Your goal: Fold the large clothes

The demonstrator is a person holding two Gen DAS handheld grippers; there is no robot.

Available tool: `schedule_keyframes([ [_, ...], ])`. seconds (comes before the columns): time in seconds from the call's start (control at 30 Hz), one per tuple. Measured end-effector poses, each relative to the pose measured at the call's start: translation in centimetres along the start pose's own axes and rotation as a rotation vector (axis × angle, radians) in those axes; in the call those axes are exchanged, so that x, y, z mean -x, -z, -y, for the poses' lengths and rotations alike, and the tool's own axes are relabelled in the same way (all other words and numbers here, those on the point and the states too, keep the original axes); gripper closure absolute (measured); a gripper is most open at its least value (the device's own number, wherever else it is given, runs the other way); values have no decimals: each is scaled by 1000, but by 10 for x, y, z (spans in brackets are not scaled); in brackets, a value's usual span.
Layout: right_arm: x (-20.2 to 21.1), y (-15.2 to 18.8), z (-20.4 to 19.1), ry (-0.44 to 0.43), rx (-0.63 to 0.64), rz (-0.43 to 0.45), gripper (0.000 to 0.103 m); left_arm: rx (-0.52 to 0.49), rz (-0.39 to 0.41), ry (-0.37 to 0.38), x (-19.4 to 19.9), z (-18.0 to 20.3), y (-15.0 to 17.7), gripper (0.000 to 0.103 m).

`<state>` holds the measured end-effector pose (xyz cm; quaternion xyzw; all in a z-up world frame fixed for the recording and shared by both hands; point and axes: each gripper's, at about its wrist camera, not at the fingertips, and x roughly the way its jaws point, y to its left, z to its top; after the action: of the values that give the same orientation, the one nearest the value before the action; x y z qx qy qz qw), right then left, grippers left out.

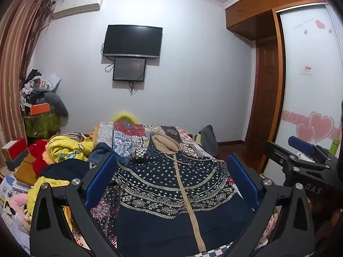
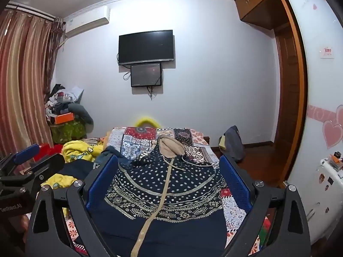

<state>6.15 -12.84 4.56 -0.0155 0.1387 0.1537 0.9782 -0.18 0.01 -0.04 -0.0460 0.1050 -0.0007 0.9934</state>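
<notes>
A navy patterned hooded jacket with a beige zip strip and beige-lined hood lies face up on the patchwork bedspread, hood toward the far wall. My left gripper hovers above its lower half, blue pads wide apart, holding nothing. The right wrist view shows the same jacket spread flat, with my right gripper open over it and empty. The right gripper also appears at the right edge of the left view, and the left gripper at the left edge of the right view.
A heap of yellow and dark clothes lies left of the jacket. Boxes and books crowd the left bedside. A dark bag sits off the bed's far right corner. A wardrobe with sliding door stands on the right.
</notes>
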Motion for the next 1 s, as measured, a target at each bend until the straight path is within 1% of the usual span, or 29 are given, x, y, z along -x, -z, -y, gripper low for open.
schedule_keyframes([
  [0.07,0,0,0,5,5,-3,9,10,-5,10,-1,-3,-3,0],
  [0.27,-3,-1,-4,18,13,-5,9,-7,-9,9,2,-2,-6,0],
  [0.3,-2,1,-2,-4,-7,4,9,-9,-14,10,-4,-2,-5,0],
  [0.5,-7,3,-8,0,-6,2,9,-14,-10,10,-4,2,-1,0],
  [0.53,-4,2,-2,-8,-10,4,9,-14,-9,10,-4,2,-1,0],
  [1.0,-4,4,0,-10,-15,2,9,-27,-9,13,-4,5,-3,0],
])
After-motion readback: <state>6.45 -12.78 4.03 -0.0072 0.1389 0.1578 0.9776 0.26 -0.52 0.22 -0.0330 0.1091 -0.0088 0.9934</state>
